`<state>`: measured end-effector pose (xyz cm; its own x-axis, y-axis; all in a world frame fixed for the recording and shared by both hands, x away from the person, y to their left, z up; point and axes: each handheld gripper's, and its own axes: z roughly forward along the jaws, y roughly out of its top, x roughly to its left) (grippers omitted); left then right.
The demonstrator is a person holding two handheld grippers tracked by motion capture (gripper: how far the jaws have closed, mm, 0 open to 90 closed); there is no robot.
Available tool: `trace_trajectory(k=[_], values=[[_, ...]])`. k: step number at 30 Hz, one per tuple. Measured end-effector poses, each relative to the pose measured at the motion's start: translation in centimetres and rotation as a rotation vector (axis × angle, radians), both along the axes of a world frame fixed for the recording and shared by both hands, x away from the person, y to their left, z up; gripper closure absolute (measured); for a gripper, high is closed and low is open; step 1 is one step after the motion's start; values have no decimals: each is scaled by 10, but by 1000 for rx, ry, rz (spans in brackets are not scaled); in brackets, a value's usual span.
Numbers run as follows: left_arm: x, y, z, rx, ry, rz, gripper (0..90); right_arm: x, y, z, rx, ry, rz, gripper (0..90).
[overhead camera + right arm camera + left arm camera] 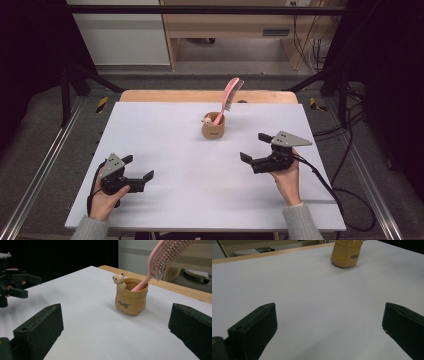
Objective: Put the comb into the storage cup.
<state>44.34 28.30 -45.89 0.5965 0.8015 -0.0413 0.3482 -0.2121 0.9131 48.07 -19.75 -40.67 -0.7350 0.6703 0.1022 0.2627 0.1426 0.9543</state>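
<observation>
A tan sack-shaped cup (213, 127) with a small bear figure on its rim stands near the middle back of the white table (165, 130). A pink hairbrush (229, 96) stands handle-down in the cup, leaning right. My left gripper (138, 169) rests open at the front left, held by a hand, nothing between its jaws. My right gripper (255, 147) is open at the right, pointed toward the cup (130, 300), with the brush (162, 260) above it. The left gripper view shows the cup (346, 253) far ahead. The other gripper (15, 287) shows at the left of the right gripper view.
A wooden strip (207, 96) runs along the table's far edge. Black frame bars stand at both sides, and cables (345, 195) lie on the floor at the right. A wooden cabinet (235, 30) stands behind the table.
</observation>
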Motion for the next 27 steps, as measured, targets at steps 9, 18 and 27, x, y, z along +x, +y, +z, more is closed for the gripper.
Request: trace_trajectory(k=[9, 18, 27], values=[[0, -1, 0, 0, -5, -3, 0, -10, -18, -18, 26, 19, -8, 2], [0, -1, -1, 2, -9, -7, 0, -18, -41, -31, 63, 8, -34, 2], [0, -2, -2, 14, -8, -11, 0, -21, -55, -46, 68, 20, -48, 1]])
